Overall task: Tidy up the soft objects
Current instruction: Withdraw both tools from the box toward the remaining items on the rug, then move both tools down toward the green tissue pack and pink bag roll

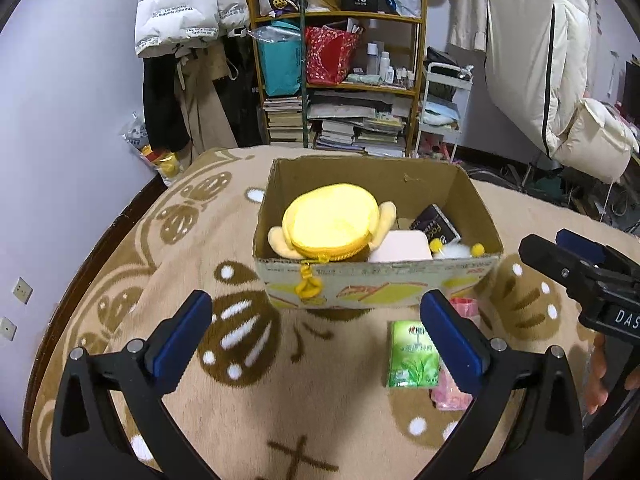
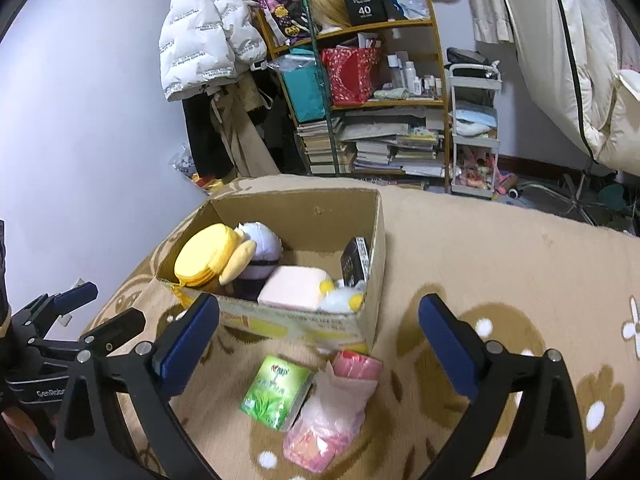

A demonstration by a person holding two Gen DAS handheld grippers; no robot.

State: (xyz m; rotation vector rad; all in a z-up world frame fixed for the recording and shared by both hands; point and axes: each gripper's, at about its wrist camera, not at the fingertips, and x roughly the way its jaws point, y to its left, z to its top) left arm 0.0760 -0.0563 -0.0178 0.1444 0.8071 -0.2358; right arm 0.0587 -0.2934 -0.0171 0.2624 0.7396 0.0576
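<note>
An open cardboard box point(image 1: 384, 284) point(image 2: 304, 320) stands on a beige patterned blanket point(image 1: 224, 360). Inside lie a yellow plush pouch point(image 1: 330, 220) point(image 2: 202, 256), a pink soft block point(image 1: 400, 246) point(image 2: 294, 286), a purple-white plush point(image 2: 260, 240), a white fluffy toy with yellow bits point(image 2: 344, 298) and a dark packet point(image 1: 436, 226) point(image 2: 354, 260). In front of the box lie a green tissue pack point(image 1: 412, 354) point(image 2: 276, 392) and a pink plastic-wrapped bundle point(image 2: 332, 404). My left gripper point(image 1: 316, 336) is open and empty before the box. My right gripper point(image 2: 320, 340) is open and empty above the packs.
A cluttered wooden shelf point(image 1: 340, 80) with books, bags and bottles stands behind the bed. Jackets point(image 1: 188, 4) hang at the left, a white cart point(image 2: 474, 128) and white bedding point(image 1: 560, 80) at the right. The blanket's far right side point(image 2: 500, 240) is bare.
</note>
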